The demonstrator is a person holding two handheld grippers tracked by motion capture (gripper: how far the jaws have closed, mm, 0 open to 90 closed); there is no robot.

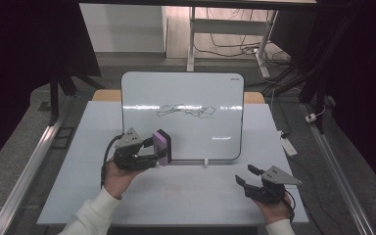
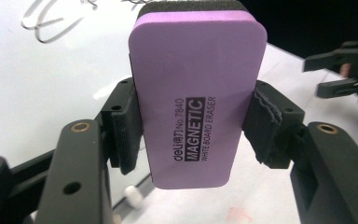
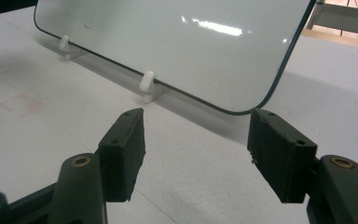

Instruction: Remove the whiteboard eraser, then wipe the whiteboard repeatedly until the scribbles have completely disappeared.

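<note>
A whiteboard leans upright on small white feet at the table's middle, with a black scribble across it. My left gripper is shut on a purple magnetic whiteboard eraser, held in front of the board's lower left part. In the left gripper view both pads press the long sides of the eraser, its printed purple back facing the camera. My right gripper stands open over the table at the front right, nothing between its jaws. The right gripper view has the whiteboard beyond the empty right gripper.
The grey table ends close to the hands at the front. White feet prop the board's lower edge. Metal rails run along the floor on both sides, and a desk frame with cables stands behind.
</note>
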